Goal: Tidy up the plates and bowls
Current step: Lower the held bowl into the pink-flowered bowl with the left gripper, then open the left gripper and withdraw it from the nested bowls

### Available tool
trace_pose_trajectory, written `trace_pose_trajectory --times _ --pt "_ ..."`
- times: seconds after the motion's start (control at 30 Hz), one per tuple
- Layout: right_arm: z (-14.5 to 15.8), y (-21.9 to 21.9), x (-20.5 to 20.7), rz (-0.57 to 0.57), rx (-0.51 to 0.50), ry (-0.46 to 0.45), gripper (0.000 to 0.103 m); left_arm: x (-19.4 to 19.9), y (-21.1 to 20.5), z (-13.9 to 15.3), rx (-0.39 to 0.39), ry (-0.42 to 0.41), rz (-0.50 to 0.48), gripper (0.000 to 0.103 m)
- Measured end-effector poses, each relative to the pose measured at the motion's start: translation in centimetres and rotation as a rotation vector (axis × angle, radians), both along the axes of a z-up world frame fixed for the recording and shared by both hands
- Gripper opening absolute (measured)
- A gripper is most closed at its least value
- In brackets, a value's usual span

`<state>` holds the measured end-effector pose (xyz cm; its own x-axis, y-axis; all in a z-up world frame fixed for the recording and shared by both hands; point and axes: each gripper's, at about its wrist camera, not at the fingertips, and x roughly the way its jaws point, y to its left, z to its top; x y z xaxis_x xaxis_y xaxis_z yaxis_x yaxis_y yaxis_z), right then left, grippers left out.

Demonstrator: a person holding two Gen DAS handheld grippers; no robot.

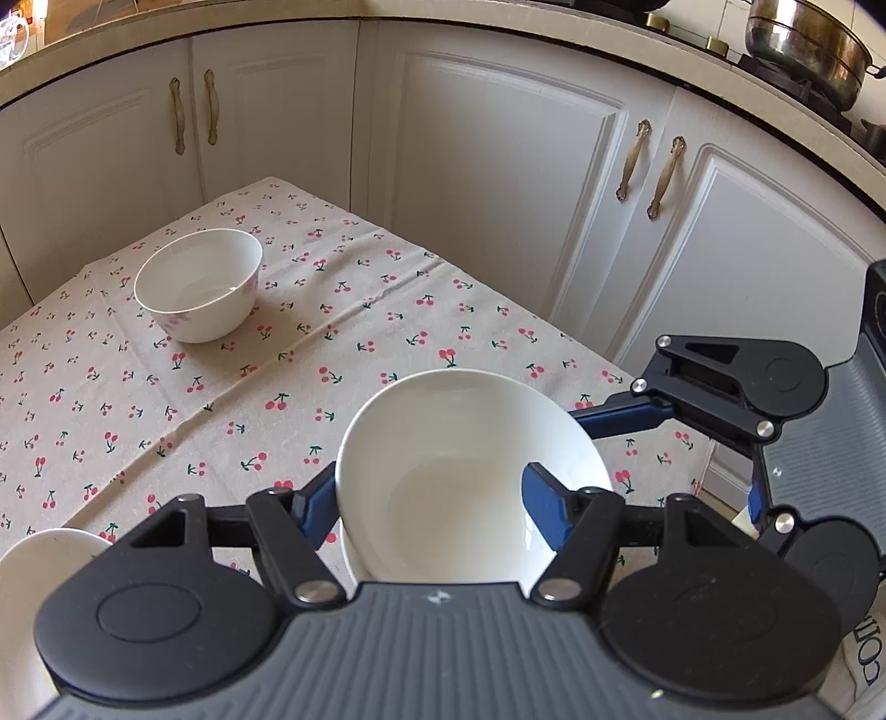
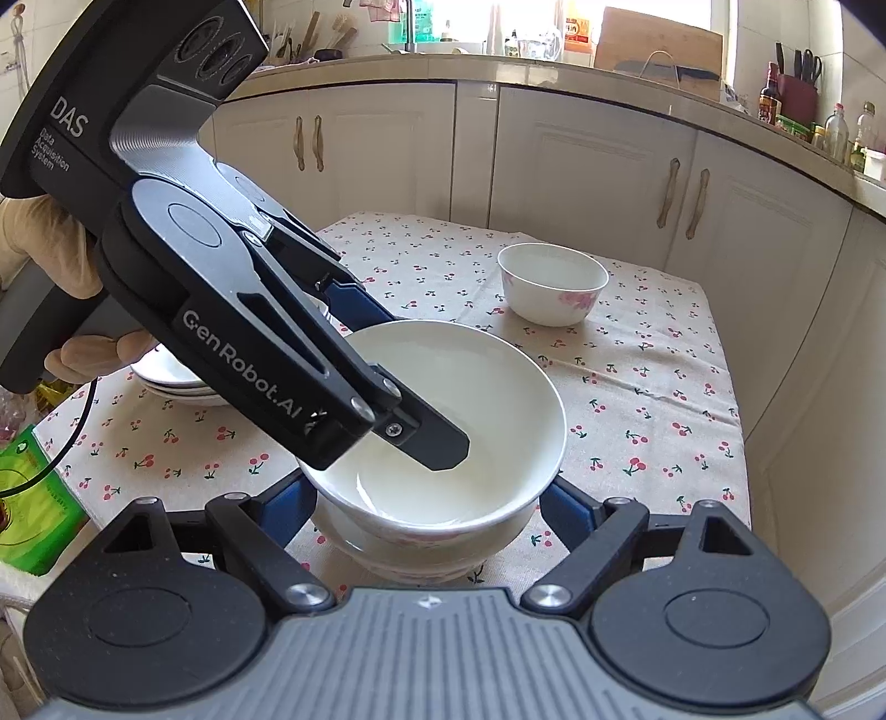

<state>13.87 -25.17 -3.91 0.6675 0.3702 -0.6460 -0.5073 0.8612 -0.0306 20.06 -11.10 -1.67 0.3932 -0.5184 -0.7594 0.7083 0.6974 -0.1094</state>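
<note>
A white bowl (image 1: 470, 471) (image 2: 470, 410) sits tilted in a second bowl with pink flowers (image 2: 421, 559) near the table's front edge. My left gripper (image 1: 432, 504) (image 2: 410, 376) is shut on the top bowl's rim: one finger (image 2: 432, 443) lies inside it, the other outside. My right gripper (image 2: 426, 509) is open, its blue fingers on either side of the lower bowl, apart from it. A third flowered bowl (image 1: 199, 285) (image 2: 552, 282) stands alone at the far side. A stack of white plates (image 2: 171, 382) lies behind the left gripper.
The table has a cherry-print cloth (image 1: 332, 332) (image 2: 637, 387). White kitchen cabinets (image 1: 498, 166) (image 2: 581, 160) stand close behind it. A green packet (image 2: 33, 498) lies at the left. A steel pot (image 1: 808, 44) sits on the stove.
</note>
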Motion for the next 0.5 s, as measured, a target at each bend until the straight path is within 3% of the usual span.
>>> trace_pose_trajectory --times 0.5 --pt "-0.61 0.05 0.03 0.005 -0.005 0.018 0.091 0.10 0.05 -0.95 0.007 0.010 0.001 0.067"
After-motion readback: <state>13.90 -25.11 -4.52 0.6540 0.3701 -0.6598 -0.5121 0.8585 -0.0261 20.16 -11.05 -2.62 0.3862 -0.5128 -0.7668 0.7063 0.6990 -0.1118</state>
